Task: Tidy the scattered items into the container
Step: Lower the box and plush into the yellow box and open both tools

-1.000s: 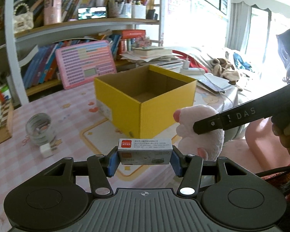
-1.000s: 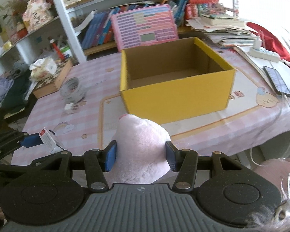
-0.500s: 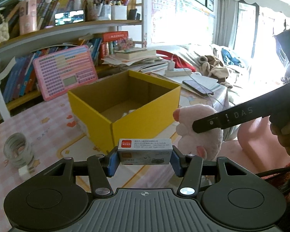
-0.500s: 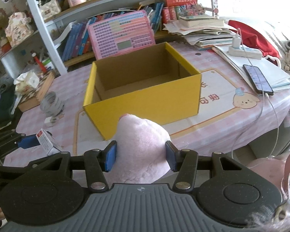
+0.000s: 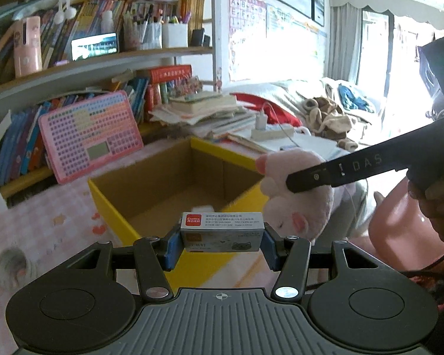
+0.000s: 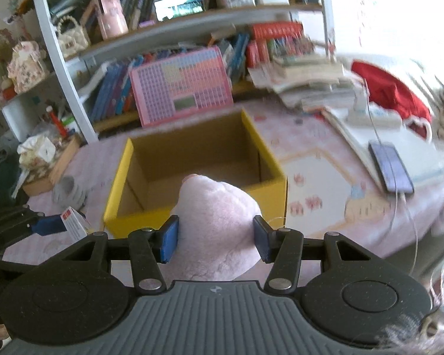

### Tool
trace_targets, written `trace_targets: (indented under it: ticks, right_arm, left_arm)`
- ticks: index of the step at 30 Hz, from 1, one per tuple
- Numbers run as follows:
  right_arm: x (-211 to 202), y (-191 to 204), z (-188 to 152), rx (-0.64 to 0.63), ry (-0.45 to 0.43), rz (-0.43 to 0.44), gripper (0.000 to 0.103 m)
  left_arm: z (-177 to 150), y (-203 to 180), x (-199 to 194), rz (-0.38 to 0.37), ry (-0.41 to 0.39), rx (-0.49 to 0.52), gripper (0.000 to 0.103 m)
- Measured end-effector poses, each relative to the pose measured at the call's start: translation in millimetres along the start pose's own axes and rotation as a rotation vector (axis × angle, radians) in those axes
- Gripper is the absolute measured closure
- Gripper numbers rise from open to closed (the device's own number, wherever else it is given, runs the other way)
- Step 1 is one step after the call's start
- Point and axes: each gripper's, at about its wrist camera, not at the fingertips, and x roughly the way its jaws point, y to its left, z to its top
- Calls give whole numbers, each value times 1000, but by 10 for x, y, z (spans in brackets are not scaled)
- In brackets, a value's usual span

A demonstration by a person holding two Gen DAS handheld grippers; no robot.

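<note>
Since the earlier frame both grippers had carried their loads closer to the yellow box (image 5: 174, 195); it sat larger and more central in both wrist views, its open top now below the held items. Left gripper (image 5: 220, 244) was clamped on a small staples box (image 5: 222, 232), blue pads pressing its two short ends, label side up, held in the air at the box's near wall. Right gripper (image 6: 215, 239) was closed on a pink plush toy (image 6: 219, 222), pads sunk into the fur on either side; the toy hung just in front of the near yellow rim. From the left wrist view the plush toy showed to the right of the staples box, beside the box's right corner, with one dark finger (image 5: 334, 174) of the right gripper across it. A small white item (image 5: 202, 208) lay on the box floor. Coiled white cable (image 6: 69, 190) rested on the pink-checked worktop (image 6: 310, 153), left of the box. Right view blurred.
</note>
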Motion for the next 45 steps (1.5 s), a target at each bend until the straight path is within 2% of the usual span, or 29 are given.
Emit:
trace_targets:
  ticks: [6, 13, 17, 22, 31, 36, 45]
  right_arm:
    - [227, -100, 375, -80, -53, 30, 53]
    - [701, -155, 679, -182, -29, 87, 53]
    - [1008, -158, 790, -251, 4, 123, 53]
    - [1453, -103, 875, -372, 65, 159, 53]
    - [2278, -25, 890, -502, 236, 196, 52]
    - [2443, 15, 987, -543, 264, 226, 52]
    - [2636, 82, 1057, -565, 297, 259, 49]
  left_arm:
    - [238, 105, 244, 54, -27, 4, 49]
    - [429, 263, 595, 114, -10, -2, 49]
    - [483, 367, 877, 126, 48, 25, 49]
    - [535, 459, 1249, 101, 159, 102, 49]
    - [523, 535, 1889, 100, 311, 184, 49]
    - [449, 589, 2089, 101, 380, 191, 49]
    - [444, 657, 2167, 111, 433, 186, 48]
